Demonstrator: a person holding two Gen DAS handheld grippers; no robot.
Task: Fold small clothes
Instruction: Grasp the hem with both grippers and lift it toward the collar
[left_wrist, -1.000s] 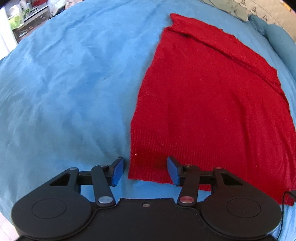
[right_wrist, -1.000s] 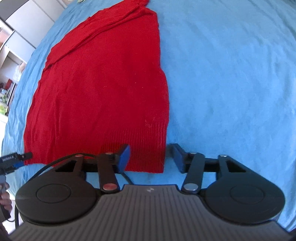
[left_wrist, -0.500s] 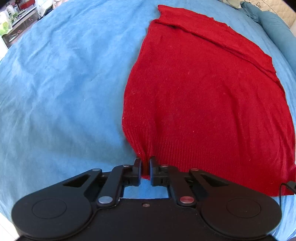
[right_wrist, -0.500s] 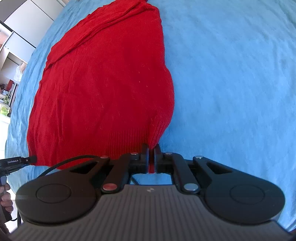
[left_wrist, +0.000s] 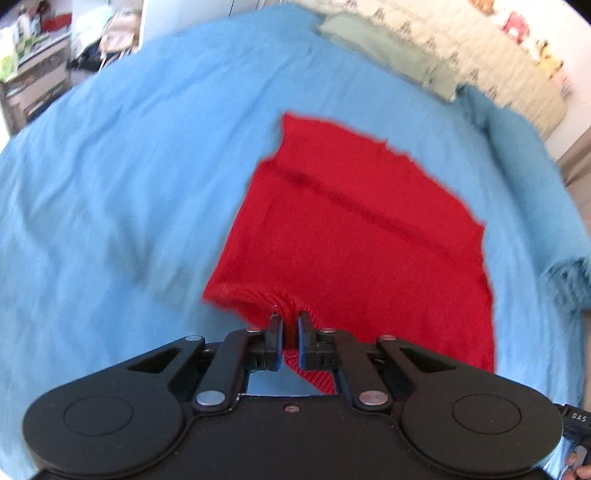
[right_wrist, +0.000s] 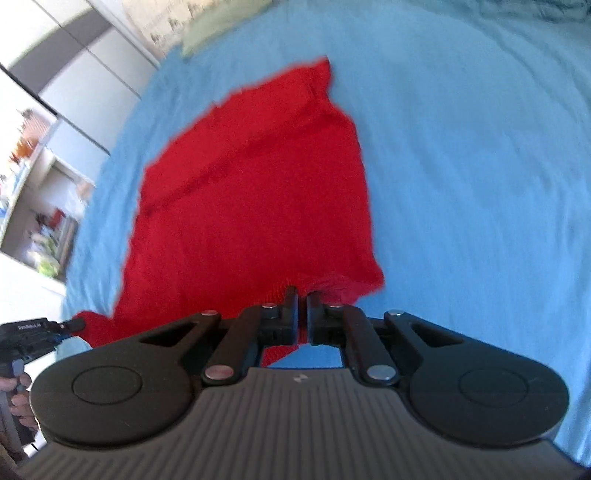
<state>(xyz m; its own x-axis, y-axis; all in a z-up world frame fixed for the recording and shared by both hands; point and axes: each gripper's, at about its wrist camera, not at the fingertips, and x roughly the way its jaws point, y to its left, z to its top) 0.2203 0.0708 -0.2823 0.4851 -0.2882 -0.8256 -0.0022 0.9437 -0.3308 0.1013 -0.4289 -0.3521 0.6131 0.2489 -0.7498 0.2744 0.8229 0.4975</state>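
Note:
A red knit sweater (left_wrist: 354, 236) lies on a blue bedspread (left_wrist: 129, 177), its ribbed hem toward me. My left gripper (left_wrist: 290, 321) is shut on the hem's left corner and holds it lifted off the bed. My right gripper (right_wrist: 302, 295) is shut on the hem's right corner of the same sweater (right_wrist: 251, 199), also lifted. The left gripper (right_wrist: 74, 325) shows at the far left of the right wrist view, gripping its corner. The far part of the sweater rests flat on the bed. Both views are motion-blurred.
Pillows and a patterned headboard (left_wrist: 461, 48) lie at the far end of the bed. A folded blue blanket (left_wrist: 524, 177) lies to the right. Shelves with clutter (right_wrist: 37, 206) and cabinets stand beside the bed. Blue bedspread (right_wrist: 480, 166) spreads to the right of the sweater.
Both grippers closed on the hem corners, then lifted them and moved forward over the sweater. The hem has risen off the bed and the garment looks shorter in view.

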